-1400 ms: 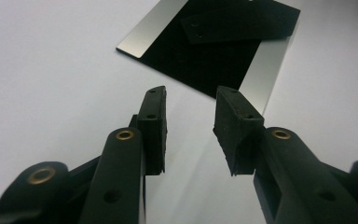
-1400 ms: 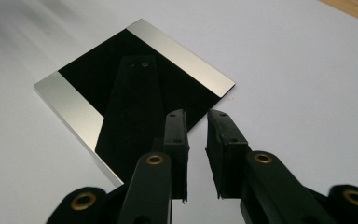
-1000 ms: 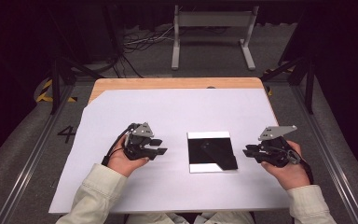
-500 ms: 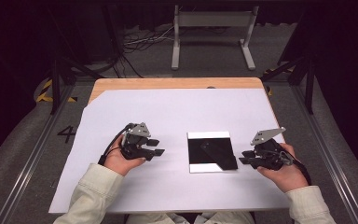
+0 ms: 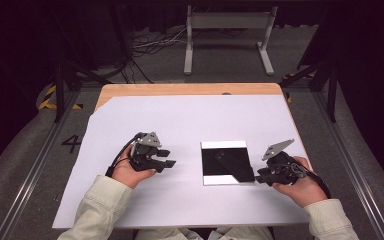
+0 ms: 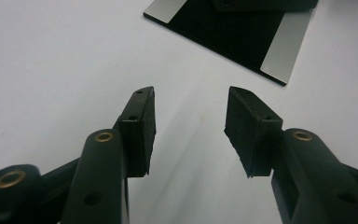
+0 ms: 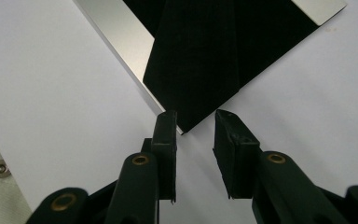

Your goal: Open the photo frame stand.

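So there's a square plate lying flat on the white sheet, a bit right of centre in the high view. It's mostly black and glossy, with silvery strips along its left and bottom edges.

The right gripper sits at the plate's lower right corner, jaws pointing left at it. In the right gripper view the tips are right at that corner: the black point of the plate comes down from the top of the frame and ends in the gap between the two jaws, about level with the tips. The jaws are spread a little with clear white sheet between them, and the pads aren't pressing on anything. They've just been opening a touch, with only that corner tip poking in at the mouth of the gap. Can't tell if the left pad actually brushes the plate edge; it's really close.

The left gripper is over in the left half of the high view, well apart from the plate, aimed right toward it. In the left gripper view its jaws are spread wide and have just been opening, nothing between them but bare sheet. The plate shows at the top of that frame, right of centre, well beyond the tips.

Both hands rest low on the sheet, cream sleeves coming in from the bottom edge.
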{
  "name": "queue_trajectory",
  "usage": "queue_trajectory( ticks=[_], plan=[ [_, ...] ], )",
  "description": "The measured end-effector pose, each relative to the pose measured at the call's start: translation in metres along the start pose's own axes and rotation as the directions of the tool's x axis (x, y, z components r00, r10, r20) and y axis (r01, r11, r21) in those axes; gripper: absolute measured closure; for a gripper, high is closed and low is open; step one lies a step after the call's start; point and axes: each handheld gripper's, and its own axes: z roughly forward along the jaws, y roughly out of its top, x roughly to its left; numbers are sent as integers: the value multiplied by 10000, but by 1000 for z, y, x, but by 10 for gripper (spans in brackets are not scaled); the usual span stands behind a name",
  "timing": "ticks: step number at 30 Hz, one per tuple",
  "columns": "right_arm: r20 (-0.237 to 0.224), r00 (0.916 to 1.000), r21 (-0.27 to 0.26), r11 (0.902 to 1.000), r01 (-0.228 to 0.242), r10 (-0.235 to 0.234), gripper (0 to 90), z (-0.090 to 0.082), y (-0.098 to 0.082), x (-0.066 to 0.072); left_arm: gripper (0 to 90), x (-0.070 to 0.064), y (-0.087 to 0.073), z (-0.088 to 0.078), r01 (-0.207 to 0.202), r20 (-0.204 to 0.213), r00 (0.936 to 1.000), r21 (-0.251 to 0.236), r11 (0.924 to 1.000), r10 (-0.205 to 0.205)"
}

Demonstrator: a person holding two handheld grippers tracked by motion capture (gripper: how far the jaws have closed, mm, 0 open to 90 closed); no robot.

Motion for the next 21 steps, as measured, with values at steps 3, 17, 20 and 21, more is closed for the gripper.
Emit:
queue_trajectory(
  ticks=[3,17,20,21],
  plan=[
    [-25,10000,264,9997,-11,12,696,4,0,0,536,0,0,1,-10,-1,10000,7,10000,10],
    [-120,9999,1006,9949,-14,27,725,16,-3,-2,535,-2,-1,7,-31,109,9999,204,9998,29],
    [-113,9999,1148,9934,77,-65,752,19,-3,-1,534,-3,-1,8,-49,96,9999,222,9997,46],
    [-124,9999,1187,9929,90,-76,759,20,-3,-1,534,-2,-1,8,-58,97,9999,214,9998,56]
  ],
)
